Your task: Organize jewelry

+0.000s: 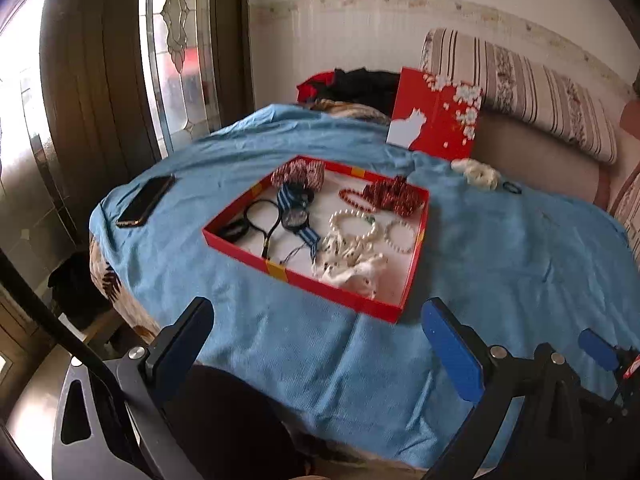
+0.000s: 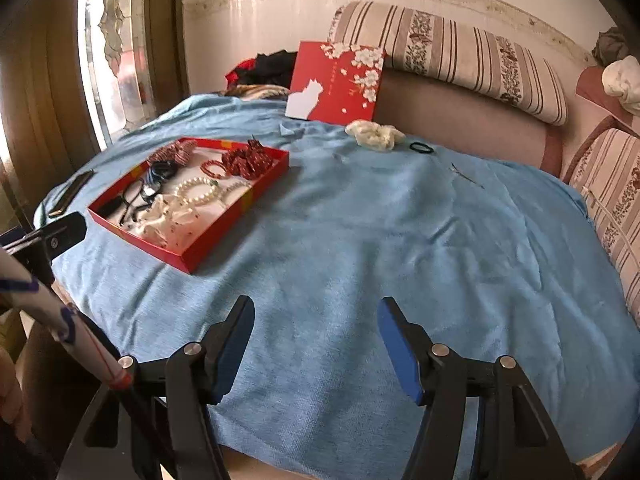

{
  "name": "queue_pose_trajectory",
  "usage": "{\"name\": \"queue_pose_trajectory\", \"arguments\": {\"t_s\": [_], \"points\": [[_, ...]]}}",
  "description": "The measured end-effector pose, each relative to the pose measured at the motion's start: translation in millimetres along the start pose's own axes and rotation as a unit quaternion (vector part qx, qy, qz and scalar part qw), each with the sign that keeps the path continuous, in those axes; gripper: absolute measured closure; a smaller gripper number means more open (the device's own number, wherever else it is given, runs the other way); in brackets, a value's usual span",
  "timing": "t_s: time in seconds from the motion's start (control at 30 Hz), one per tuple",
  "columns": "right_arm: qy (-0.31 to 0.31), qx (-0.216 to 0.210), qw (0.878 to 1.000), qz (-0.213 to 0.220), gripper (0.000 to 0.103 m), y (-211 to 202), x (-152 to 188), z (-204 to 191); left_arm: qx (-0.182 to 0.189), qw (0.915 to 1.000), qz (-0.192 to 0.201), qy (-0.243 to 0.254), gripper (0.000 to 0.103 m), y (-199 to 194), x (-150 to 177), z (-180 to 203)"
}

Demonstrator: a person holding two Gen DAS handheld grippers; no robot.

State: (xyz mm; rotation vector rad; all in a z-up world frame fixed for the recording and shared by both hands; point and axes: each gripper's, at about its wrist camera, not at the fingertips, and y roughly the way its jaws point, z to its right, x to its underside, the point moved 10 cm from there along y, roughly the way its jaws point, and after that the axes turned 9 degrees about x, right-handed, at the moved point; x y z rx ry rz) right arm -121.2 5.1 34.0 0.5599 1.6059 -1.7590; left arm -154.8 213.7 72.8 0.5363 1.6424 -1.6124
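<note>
Left hand-held gripper (image 1: 316, 340): jaws apart, empty, near edge of blue cloth (image 1: 500, 248). Right hand-held gripper (image 2: 316, 340): jaws apart, empty. Red tray (image 1: 304, 280) on cloth, holding pearl bracelets (image 1: 354, 220). White scrunchie (image 2: 374, 134) and black hair tie (image 2: 422, 147) far right, outside tray.

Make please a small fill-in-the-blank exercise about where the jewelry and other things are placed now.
1. The pearl bracelet lies inside the red ____.
2. The white scrunchie lies on the ____ cloth, outside the tray.
3. The phone lies to the ____ of the tray.
4. Both the left tongs and the right tongs are ____ and hold nothing.

Missing words: tray; blue; left; open
</note>
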Motion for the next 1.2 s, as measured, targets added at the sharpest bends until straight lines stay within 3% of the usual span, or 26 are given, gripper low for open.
{"name": "queue_pose_trajectory", "arguments": {"t_s": [0.33, 0.83, 1.2], "points": [[-0.023, 0.009, 1.0, -0.017, 0.035, 14.2, 3.9, -17.4, -0.007, 0.9993, -0.032, 0.016, 0.0, 19.3, 14.3, -3.1], [-0.03, 0.016, 0.999, -0.034, 0.034, 34.7, 6.2, -24.6, -0.002, 0.9968, -0.079, -0.002, 0.0, 46.5, 31.5, -9.9], [-0.027, 0.012, 0.999, -0.044, 0.033, 48.6, 7.3, -23.8, -0.007, 0.9963, -0.085, -0.002, 0.0, 55.9, 26.3, -15.2]]}}
